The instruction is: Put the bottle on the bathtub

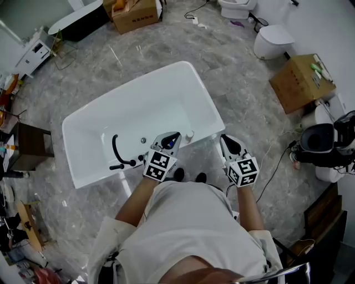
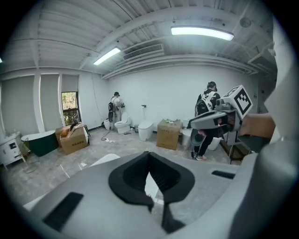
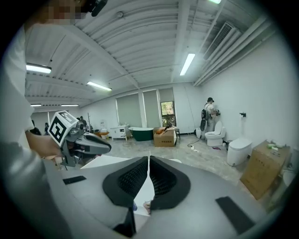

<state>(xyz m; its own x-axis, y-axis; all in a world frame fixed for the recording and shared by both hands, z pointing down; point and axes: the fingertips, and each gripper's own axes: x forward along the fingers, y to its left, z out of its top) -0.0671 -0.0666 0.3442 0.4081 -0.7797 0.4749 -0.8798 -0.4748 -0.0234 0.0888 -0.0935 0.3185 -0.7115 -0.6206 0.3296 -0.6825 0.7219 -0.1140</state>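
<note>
ok so fingers first: both sets of jaws are pressed together with nothing in them; the left gripper [image 2: 149, 154] has its pads meeting at the tips, and the right gripper [image 3: 149, 158] looks the same, clenched on air.

From the head view both hover over the near rim of the white bathtub [image 1: 209, 102]; there's a small white thing on that rim which I take for the bottle [image 1: 190, 135], just beside the left gripper's tips at about 3 o'clock, between the two grippers; as far as I can tell neither one touches it.

Inside the tub it's plain white basin; a black faucet with hose [image 1: 117, 154] sits at its 8 o'clock end, with a small round fitting [image 1: 143, 141] next to it.

Other containers, clock positions taken from the tub: an open cardboard box [image 1: 136, 15] at 12 o'clock with something orange-brown in it, too small to tell what; a second box [image 1: 299, 83] at 3 o'clock, closed, with a few small green and white bits on top; a dark tub [image 1: 83, 21] at 11 o'clock.

Room to move: the grey marble floor [image 1: 233, 72] is open from 12 to 2 o'clock out to a toilet [image 1: 273, 40]; the 9 o'clock side is tighter, with a dark side table [image 1: 32, 145] and clutter along the frame edge.
</note>
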